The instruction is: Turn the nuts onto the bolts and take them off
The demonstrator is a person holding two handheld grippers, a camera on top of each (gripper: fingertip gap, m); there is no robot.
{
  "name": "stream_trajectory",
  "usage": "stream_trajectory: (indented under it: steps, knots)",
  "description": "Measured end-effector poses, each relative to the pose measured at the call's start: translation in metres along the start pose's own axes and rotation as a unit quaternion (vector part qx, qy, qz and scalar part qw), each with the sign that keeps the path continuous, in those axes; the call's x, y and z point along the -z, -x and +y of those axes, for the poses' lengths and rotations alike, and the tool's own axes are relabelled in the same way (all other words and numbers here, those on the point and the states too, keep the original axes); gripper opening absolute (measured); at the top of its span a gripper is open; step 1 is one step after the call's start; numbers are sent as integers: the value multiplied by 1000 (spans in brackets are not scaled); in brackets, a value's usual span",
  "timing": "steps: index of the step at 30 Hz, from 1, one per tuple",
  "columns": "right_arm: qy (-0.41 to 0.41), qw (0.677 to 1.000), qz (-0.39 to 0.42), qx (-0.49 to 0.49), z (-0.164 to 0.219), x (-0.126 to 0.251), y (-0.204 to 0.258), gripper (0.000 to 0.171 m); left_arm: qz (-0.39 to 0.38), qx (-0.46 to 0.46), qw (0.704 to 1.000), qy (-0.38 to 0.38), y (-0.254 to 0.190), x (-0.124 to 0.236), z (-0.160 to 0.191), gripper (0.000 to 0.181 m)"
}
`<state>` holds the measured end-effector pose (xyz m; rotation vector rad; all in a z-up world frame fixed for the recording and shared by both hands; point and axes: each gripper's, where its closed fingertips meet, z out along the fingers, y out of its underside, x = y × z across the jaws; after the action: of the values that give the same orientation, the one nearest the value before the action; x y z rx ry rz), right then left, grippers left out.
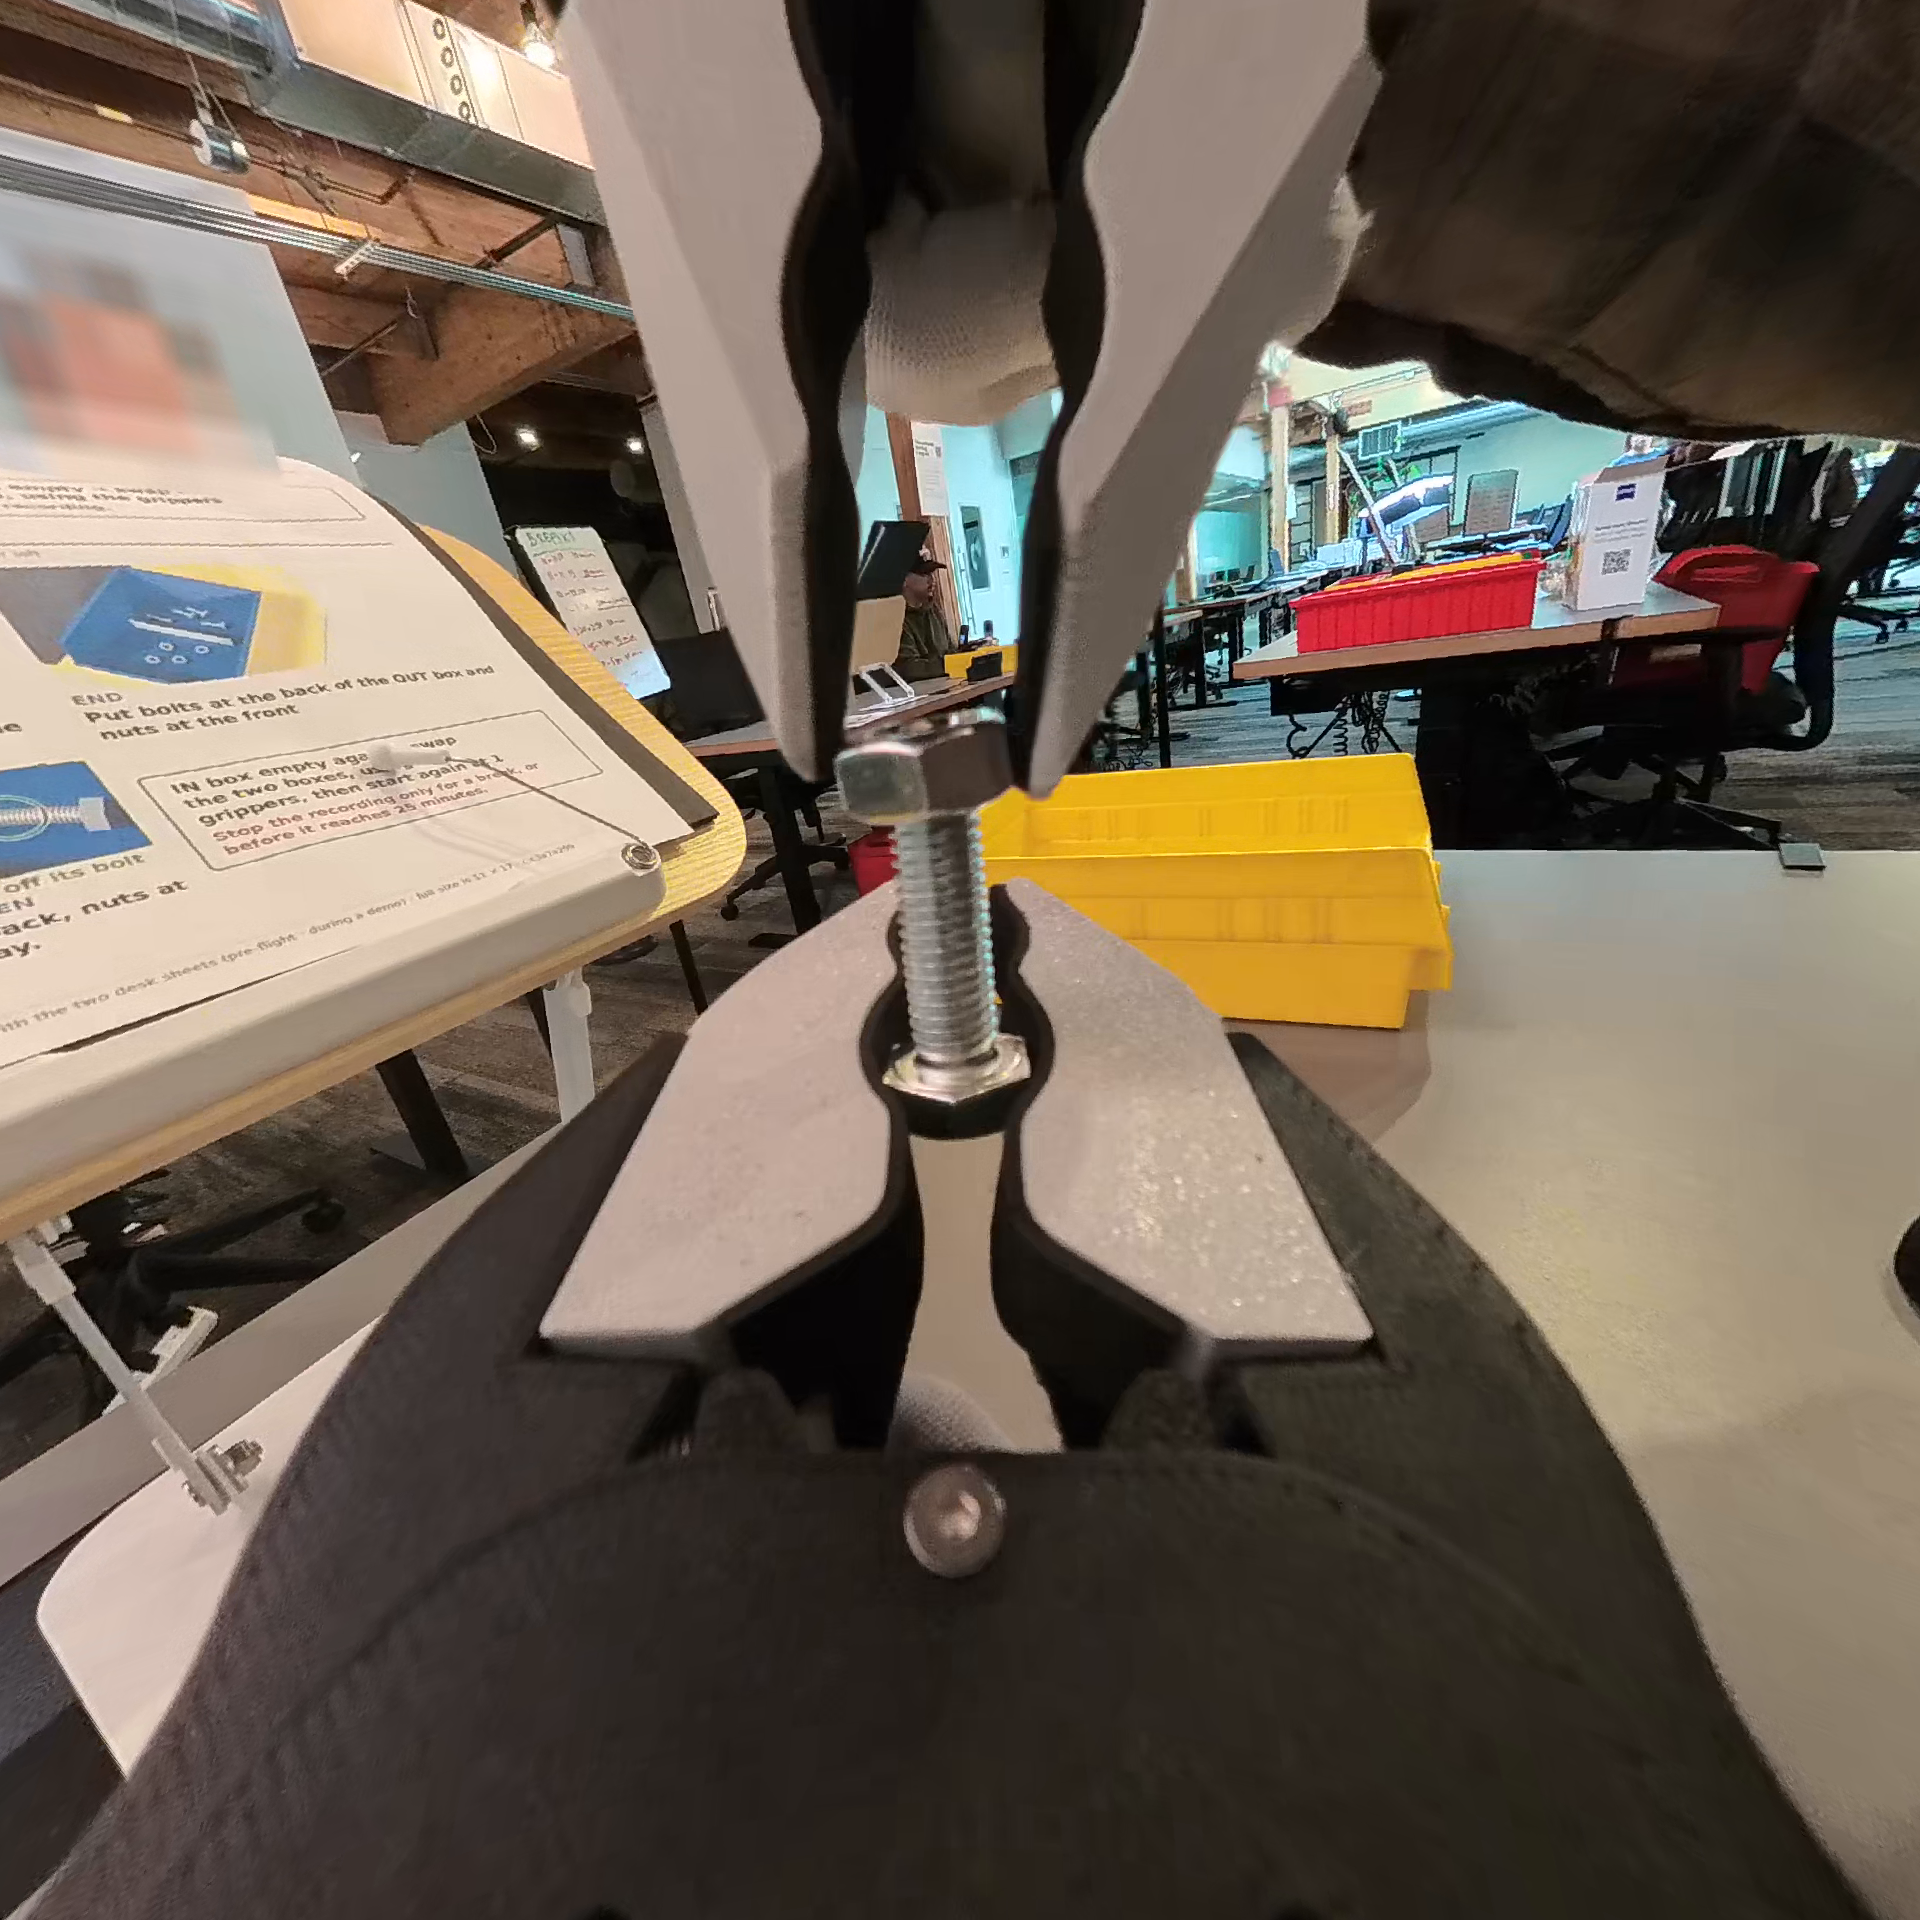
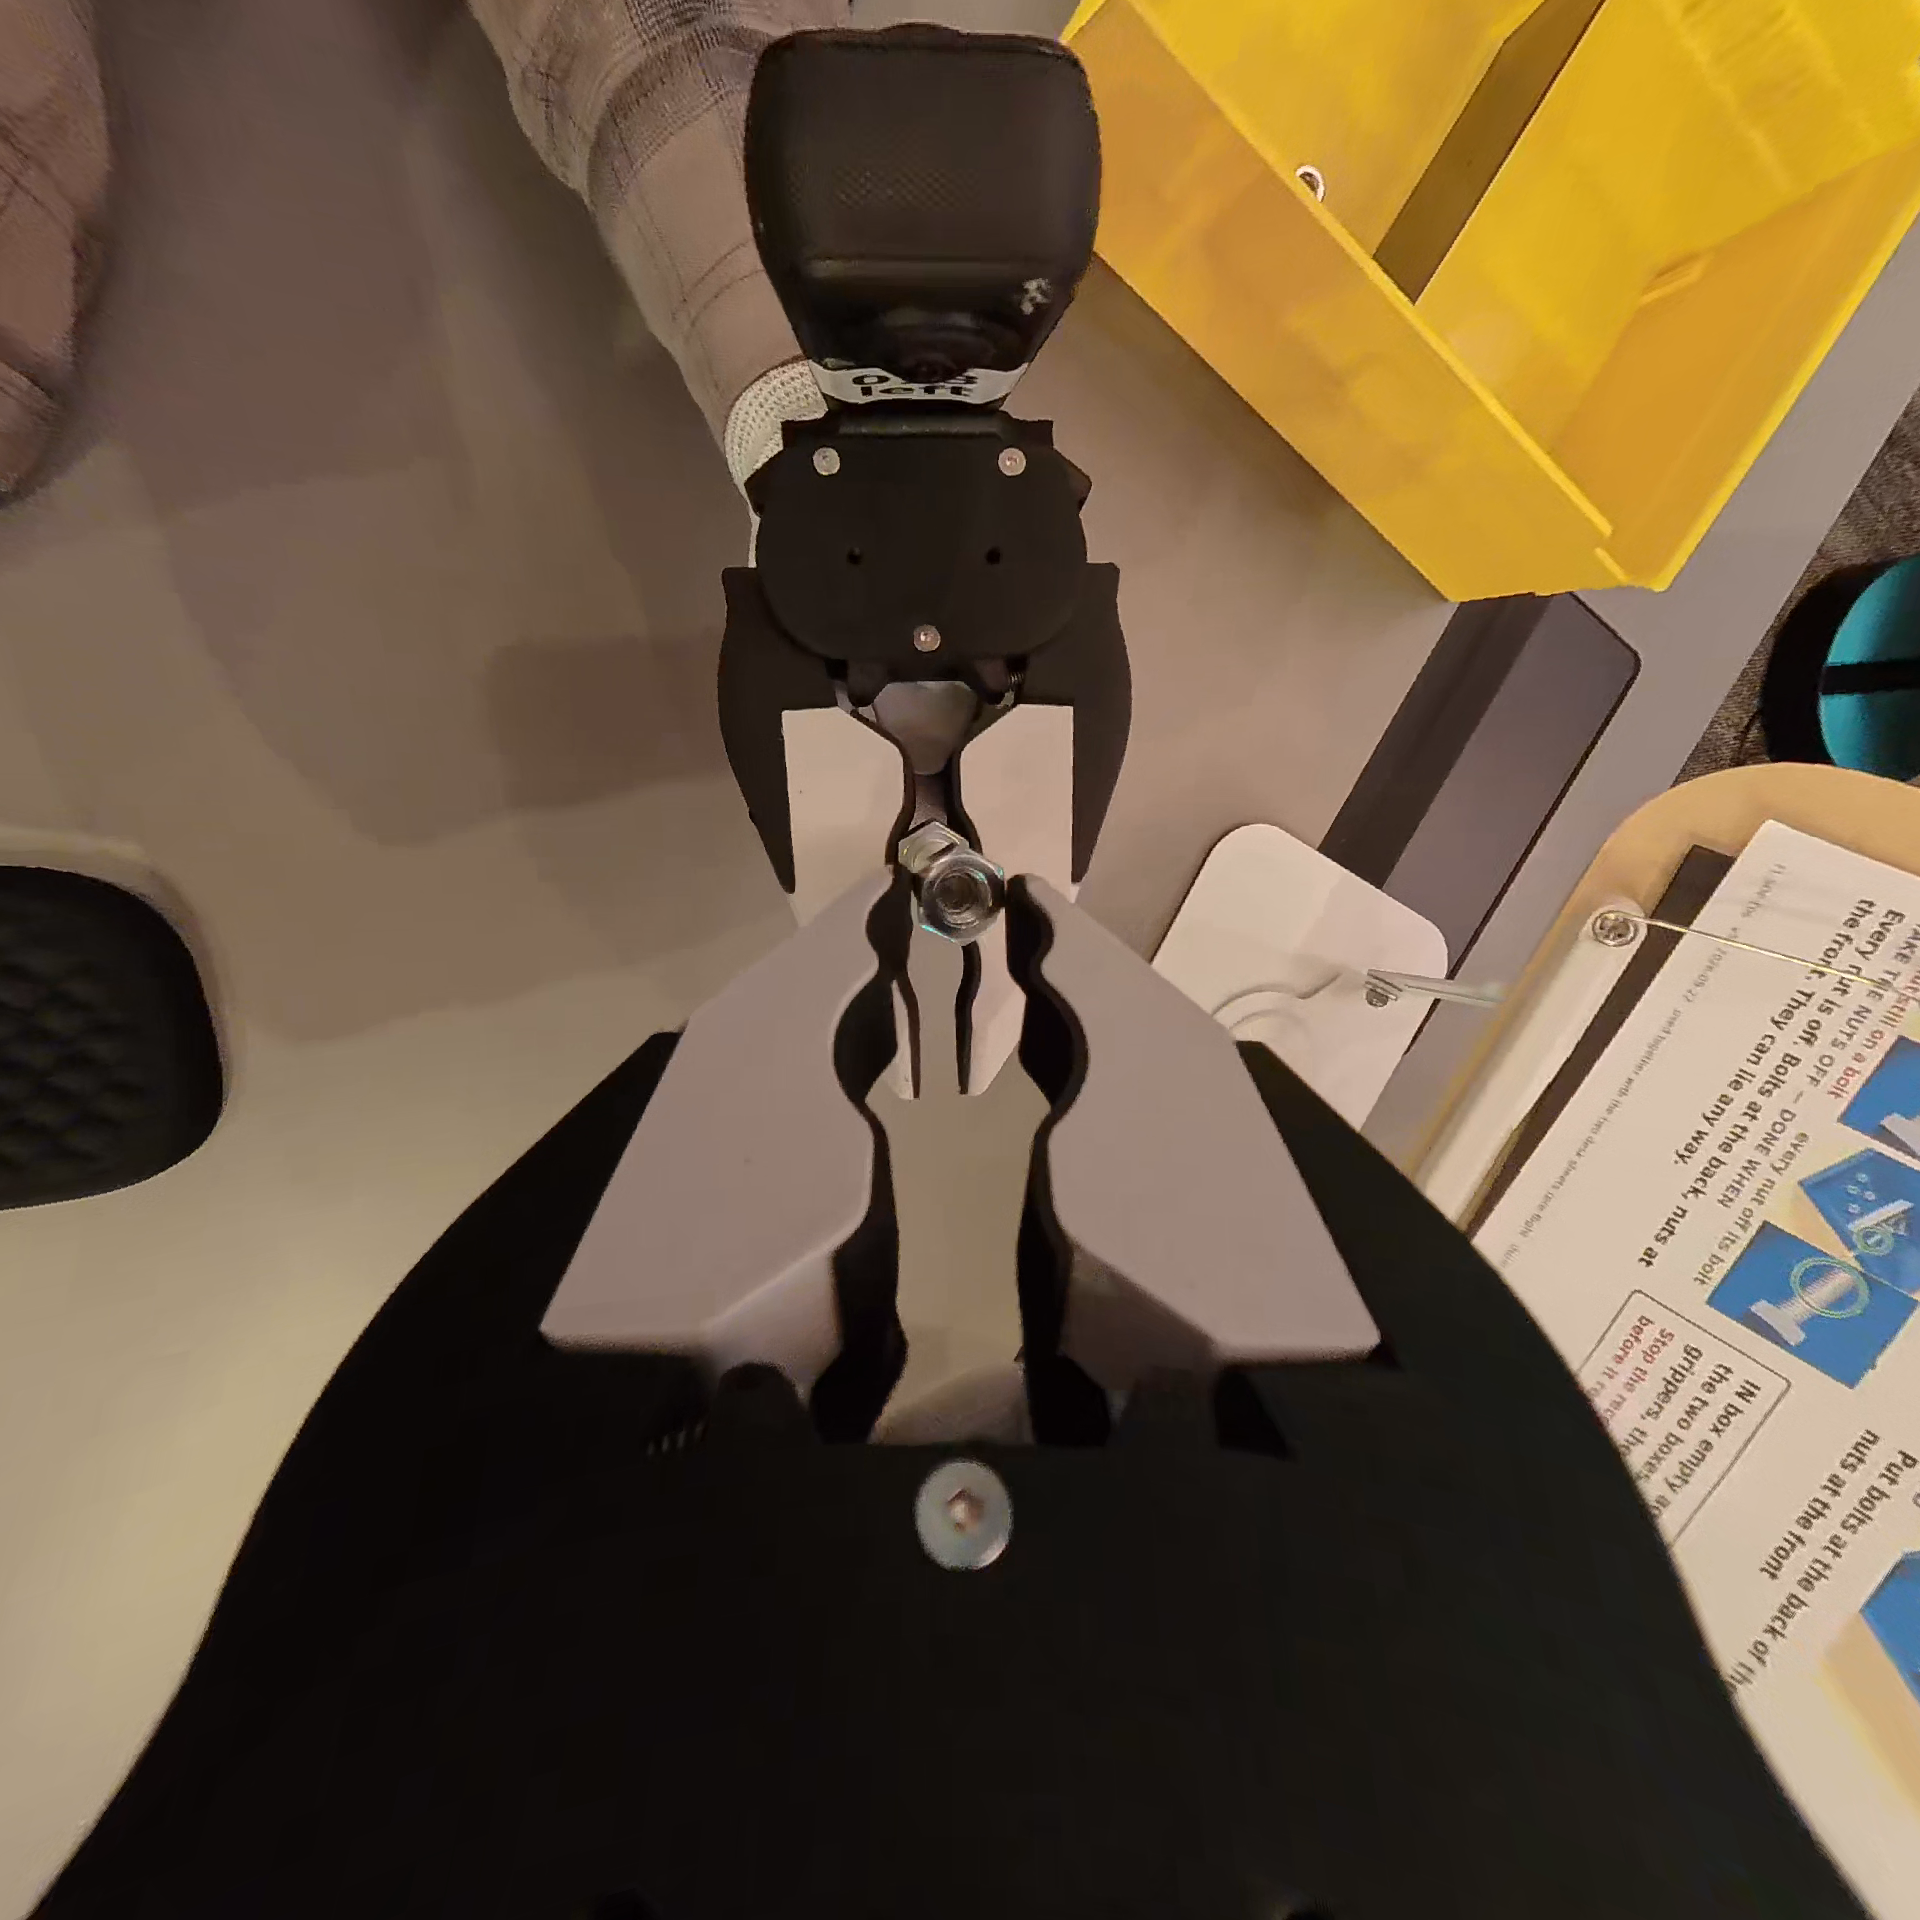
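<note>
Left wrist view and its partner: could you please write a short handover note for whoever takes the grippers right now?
Left gripper: shut on the nut, which sits in the round notch of its fingers, with the bolt standing upright through them.
Right gripper: comes from above and is shut on the bolt's hex head.
Yellow bin: on the table beyond, contents not visible.
Done: the nut is on the thread, at the end far from the head.
Left: keep turning. The pictures do not show whether the nut is going on or coming off, though it looks only a few turns from free.
</note>
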<state>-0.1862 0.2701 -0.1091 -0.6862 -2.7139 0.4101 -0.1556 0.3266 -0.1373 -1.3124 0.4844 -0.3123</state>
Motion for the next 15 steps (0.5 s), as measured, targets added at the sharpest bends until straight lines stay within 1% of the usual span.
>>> stream_trajectory:
  steps: [4,8,12,15]
  knots:
    - [1,1000,-2,-17,1,-1,1,15,-4,-6,1000,3,0,0,2,10]
    - [-1,998,14,-67,2,-2,-3,15,-17,-3,1000,5,4,0,4,10]
    - [-8,990,36,-135,4,-4,-6,15,-32,-5,999,11,9,0,6,11]
    - [-12,978,53,-199,6,-6,-7,15,-42,-7,999,17,11,-1,10,10]
